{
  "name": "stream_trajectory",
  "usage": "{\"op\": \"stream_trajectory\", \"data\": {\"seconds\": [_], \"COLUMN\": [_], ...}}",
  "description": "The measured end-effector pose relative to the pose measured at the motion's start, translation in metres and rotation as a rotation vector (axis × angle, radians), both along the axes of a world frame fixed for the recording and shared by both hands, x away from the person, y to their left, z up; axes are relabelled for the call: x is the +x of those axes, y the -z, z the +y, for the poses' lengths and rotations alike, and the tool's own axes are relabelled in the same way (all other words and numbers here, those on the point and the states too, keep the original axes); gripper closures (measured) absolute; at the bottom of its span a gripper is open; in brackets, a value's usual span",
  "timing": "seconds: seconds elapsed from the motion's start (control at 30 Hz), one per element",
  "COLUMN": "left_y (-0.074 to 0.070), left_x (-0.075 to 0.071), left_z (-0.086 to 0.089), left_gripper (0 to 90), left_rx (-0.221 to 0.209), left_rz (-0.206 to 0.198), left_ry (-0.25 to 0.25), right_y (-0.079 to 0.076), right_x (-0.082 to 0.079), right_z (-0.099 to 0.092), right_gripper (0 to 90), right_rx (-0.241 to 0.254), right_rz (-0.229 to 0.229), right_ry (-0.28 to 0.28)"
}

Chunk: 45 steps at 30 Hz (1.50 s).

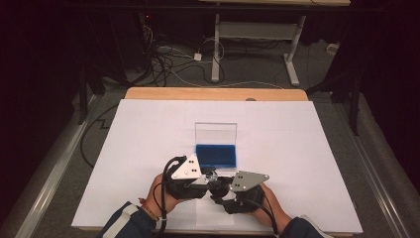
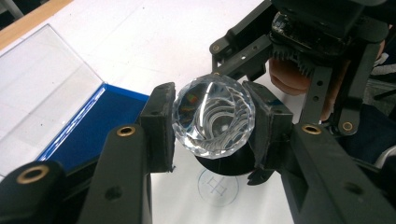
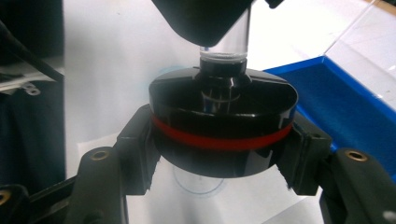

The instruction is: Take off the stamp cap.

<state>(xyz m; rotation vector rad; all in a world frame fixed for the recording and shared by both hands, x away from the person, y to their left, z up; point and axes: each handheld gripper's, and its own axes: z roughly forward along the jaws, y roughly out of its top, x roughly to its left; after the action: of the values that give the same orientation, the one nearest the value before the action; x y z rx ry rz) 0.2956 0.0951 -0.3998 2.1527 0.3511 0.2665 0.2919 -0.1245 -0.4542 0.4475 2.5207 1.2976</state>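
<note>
A faceted clear crystal ball (image 2: 213, 116) sits between the pads of my left gripper (image 2: 212, 126), which is shut on it. Below the ball is a round black base (image 3: 224, 116) with a red band, and my right gripper (image 3: 223, 156) is shut on its sides. A short clear stem (image 3: 223, 58) rises from the base toward the ball. In the high view the left gripper (image 1: 209, 177) and right gripper (image 1: 221, 191) meet just in front of the blue box (image 1: 215, 154), a little above the white sheet.
The blue-lined box has its clear lid (image 1: 215, 133) standing open behind it. A pencilled circle (image 2: 217, 187) is drawn on the white sheet (image 1: 148, 148) under the base. The wooden table edge (image 1: 215, 93) lies at the far side, with cables and a desk frame beyond.
</note>
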Motion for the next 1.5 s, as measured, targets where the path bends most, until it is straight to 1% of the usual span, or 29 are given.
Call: {"op": "stream_trajectory", "data": {"seconds": [0.07,0.1,0.13,0.17,0.2,0.23,0.27,0.3,0.33,0.37,0.43,0.47,0.53,0.57,0.6,0.63,0.7,0.73,0.87,0.97,1.1,1.13,1.17,1.23,1.3,1.4,1.5], "left_y": [0.000,-0.001,-0.006,-0.014,-0.020,-0.020,-0.015,-0.013,-0.011,-0.011,-0.016,-0.018,-0.020,-0.020,-0.020,-0.020,-0.020,-0.019,-0.016,-0.014,-0.012,-0.011,-0.011,-0.010,-0.010,-0.009,-0.009], "left_x": [0.000,-0.002,-0.003,-0.002,0.000,0.000,0.003,0.004,0.005,0.004,0.002,0.001,0.001,0.001,0.001,0.001,0.002,0.002,0.003,0.005,0.009,0.010,0.011,0.013,0.014,0.015,0.017], "left_z": [0.001,0.001,0.007,0.017,0.025,0.030,0.033,0.033,0.031,0.030,0.031,0.033,0.037,0.038,0.040,0.040,0.040,0.040,0.040,0.043,0.046,0.048,0.049,0.052,0.054,0.057,0.057], "left_gripper": [55.4,55.4,55.4,55.4,55.4,55.3,55.3,55.3,55.3,55.3,55.2,55.2,55.2,55.2,55.2,55.2,55.2,55.2,55.2,55.1,55.1,55.1,55.1,55.1,55.1,55.1,55.1], "left_rx": [-0.006,0.002,-0.037,-0.099,-0.122,-0.112,-0.123,-0.112,-0.097,-0.098,-0.101,-0.115,-0.110,-0.109,-0.108,-0.106,-0.087,-0.076,-0.045,-0.038,-0.022,-0.022,-0.023,-0.017,-0.010,0.002,0.008], "left_rz": [0.003,-0.031,-0.049,-0.047,-0.039,-0.053,-0.037,-0.027,-0.024,-0.026,-0.044,-0.048,-0.054,-0.060,-0.055,-0.050,-0.053,-0.048,-0.043,-0.037,-0.035,-0.037,-0.034,-0.035,-0.039,-0.039,-0.037], "left_ry": [0.001,-0.011,-0.029,-0.041,-0.057,-0.071,-0.076,-0.075,-0.070,-0.063,-0.053,-0.059,-0.064,-0.069,-0.069,-0.066,-0.070,-0.069,-0.065,-0.069,-0.084,-0.088,-0.091,-0.099,-0.110,-0.116,-0.121], "right_y": [-0.001,-0.001,0.000,0.006,0.014,0.014,0.009,0.001,-0.001,-0.003,-0.003,-0.002,-0.003,-0.004,-0.004,-0.004,-0.005,-0.006,-0.014,-0.017,-0.020,-0.020,-0.020,-0.021,-0.022,-0.022,-0.020], "right_x": [-0.001,0.000,0.002,0.005,0.007,0.001,-0.004,-0.006,-0.006,-0.006,-0.004,-0.003,-0.004,-0.003,-0.003,-0.003,-0.003,-0.004,-0.006,-0.007,-0.007,-0.007,-0.006,-0.005,-0.005,-0.006,-0.007], "right_z": [0.000,-0.001,-0.001,-0.003,-0.008,-0.008,-0.003,0.002,0.003,0.004,-0.001,-0.004,-0.007,-0.009,-0.010,-0.013,-0.019,-0.022,-0.038,-0.052,-0.069,-0.073,-0.077,-0.084,-0.090,-0.098,-0.104], "right_gripper": [39.1,39.2,39.3,39.3,39.3,39.2,39.2,39.2,39.2,39.1,39.1,39.1,39.0,38.9,38.9,38.9,38.8,38.8,38.8,38.8,38.7,38.8,38.7,38.7,38.7,38.7,38.6], "right_rx": [-0.001,0.009,0.002,-0.030,-0.025,-0.043,-0.065,-0.050,-0.054,-0.075,-0.087,-0.095,-0.111,-0.126,-0.137,-0.143,-0.145,-0.150,-0.130,-0.108,-0.093,-0.083,-0.076,-0.080,-0.067,-0.062,-0.070], "right_rz": [0.000,0.009,0.041,0.056,0.079,0.052,0.015,0.009,-0.012,-0.040,-0.056,-0.062,-0.095,-0.109,-0.119,-0.123,-0.119,-0.130,-0.146,-0.152,-0.162,-0.154,-0.155,-0.161,-0.163,-0.166,-0.165], "right_ry": [0.002,0.000,0.024,0.038,0.048,0.025,-0.007,0.008,0.015,0.018,0.038,0.053,0.059,0.052,0.047,0.053,0.052,0.054,0.076,0.103,0.130,0.133,0.136,0.158,0.175,0.195,0.220]}}
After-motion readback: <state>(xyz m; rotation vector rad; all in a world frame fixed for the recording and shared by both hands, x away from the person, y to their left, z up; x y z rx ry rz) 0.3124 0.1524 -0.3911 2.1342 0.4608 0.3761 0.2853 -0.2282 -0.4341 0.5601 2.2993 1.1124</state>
